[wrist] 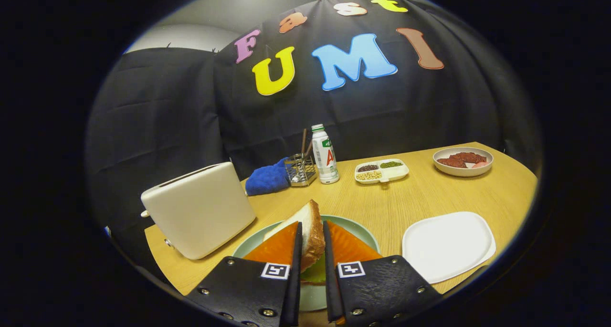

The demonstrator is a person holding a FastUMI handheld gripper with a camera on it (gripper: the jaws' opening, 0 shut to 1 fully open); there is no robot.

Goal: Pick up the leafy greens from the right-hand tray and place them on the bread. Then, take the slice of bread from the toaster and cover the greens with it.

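Note:
My gripper [312,234] is shut on a slice of bread [305,224], which stands on edge between the two fingers, its crust to the right. Below it lies a pale green plate [363,231], and a bit of leafy greens [316,273] shows under the slice between the fingers. Whether the slice touches the greens I cannot tell. The cream toaster [200,215] stands just left of the plate, its slot on top. The white tray [447,246] to the right of the plate is bare.
Along the back of the wooden table [429,193] stand a blue cloth [267,179], a wire holder with sticks [300,168], a white bottle [325,155], a divided dish of beans [382,170] and a bowl of meat [462,161].

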